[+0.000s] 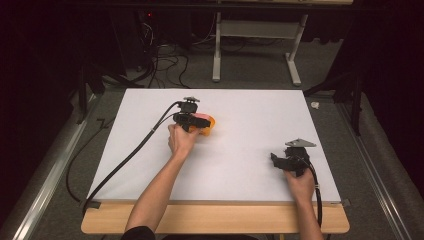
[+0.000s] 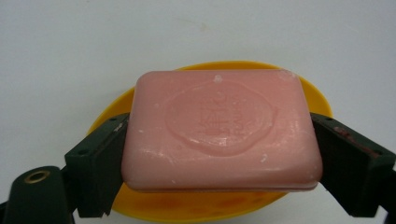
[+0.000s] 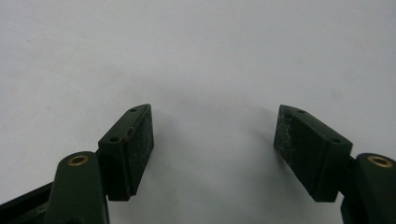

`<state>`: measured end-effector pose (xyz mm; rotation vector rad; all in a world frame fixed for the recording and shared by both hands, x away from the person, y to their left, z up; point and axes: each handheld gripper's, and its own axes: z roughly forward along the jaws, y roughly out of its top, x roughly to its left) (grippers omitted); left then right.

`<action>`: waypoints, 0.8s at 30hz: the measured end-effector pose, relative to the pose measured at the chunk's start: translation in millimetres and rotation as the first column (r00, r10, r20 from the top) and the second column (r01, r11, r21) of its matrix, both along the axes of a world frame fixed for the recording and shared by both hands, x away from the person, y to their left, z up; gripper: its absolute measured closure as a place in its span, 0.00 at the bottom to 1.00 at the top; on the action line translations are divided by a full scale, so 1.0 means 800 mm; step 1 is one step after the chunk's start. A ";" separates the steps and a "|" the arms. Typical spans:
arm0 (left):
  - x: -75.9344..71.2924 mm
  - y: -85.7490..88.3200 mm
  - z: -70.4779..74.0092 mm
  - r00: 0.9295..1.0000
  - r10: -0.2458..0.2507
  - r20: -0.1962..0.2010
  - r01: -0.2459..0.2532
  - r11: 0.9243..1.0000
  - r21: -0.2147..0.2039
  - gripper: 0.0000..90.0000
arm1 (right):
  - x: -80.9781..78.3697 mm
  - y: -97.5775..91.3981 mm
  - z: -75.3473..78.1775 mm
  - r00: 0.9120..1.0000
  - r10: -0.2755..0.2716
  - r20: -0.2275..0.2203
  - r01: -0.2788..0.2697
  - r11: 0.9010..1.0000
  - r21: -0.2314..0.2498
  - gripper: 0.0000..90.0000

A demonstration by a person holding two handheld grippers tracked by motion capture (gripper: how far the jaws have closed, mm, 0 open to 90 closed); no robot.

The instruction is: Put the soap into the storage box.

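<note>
Your left claw (image 2: 219, 154) has its pads pressed against the two short ends of the pink soap bar (image 2: 222, 133), so the grip is made. The soap sits over the yellow dish (image 2: 306, 91); from these pictures you cannot tell whether it rests in the dish or is lifted just clear of it. So I judge either a pick-up just begun or a placing not yet let go; the release or the lift is what remains.

The soap lies flat, stamped face up. Its long axis runs from one pad to the other, across the claw's line of sight and along the dish's own length.

Your right claw (image 3: 215, 154) stands wide open with nothing between its jaws, over the bare white table (image 1: 240, 165), well apart from the dish.
</note>
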<state>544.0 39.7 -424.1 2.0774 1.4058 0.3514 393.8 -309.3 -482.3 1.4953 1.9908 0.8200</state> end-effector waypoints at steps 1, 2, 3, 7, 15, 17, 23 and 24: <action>0.000 0.000 0.000 1.000 0.000 -0.002 0.000 1.000 -0.001 0.15 | 0.000 0.000 0.000 1.000 0.000 0.000 0.000 1.000 0.000 0.32; 0.000 0.000 0.000 1.000 0.000 -0.002 0.000 1.000 -0.001 0.15 | 0.000 0.000 0.000 1.000 0.000 0.000 0.000 1.000 0.000 0.32; 0.000 0.000 0.000 1.000 0.000 -0.003 0.000 1.000 -0.001 0.15 | 0.000 0.000 0.000 1.000 0.000 0.000 0.000 1.000 0.001 0.32; 0.000 0.000 0.001 1.000 -0.002 0.004 0.002 1.000 -0.002 0.14 | 0.000 0.000 0.000 1.000 0.000 0.000 0.000 1.000 0.002 0.32; -0.003 0.004 0.013 0.999 -0.011 0.035 0.013 0.999 -0.046 0.13 | 0.000 0.000 0.000 1.000 -0.001 -0.003 0.001 1.000 0.005 0.32; -0.003 0.006 0.014 0.999 -0.015 0.035 0.017 0.999 -0.041 0.13 | 0.000 0.000 0.000 1.000 -0.001 -0.003 0.001 1.000 0.005 0.32; -0.006 0.009 0.016 0.999 -0.026 0.043 0.028 0.999 -0.038 0.15 | 0.001 -0.001 0.000 1.000 -0.002 -0.004 0.002 1.000 0.009 0.32; -0.007 0.011 0.018 0.998 -0.028 0.051 0.030 0.999 -0.044 0.15 | 0.001 -0.001 0.000 1.000 -0.002 -0.004 0.002 1.000 0.009 0.32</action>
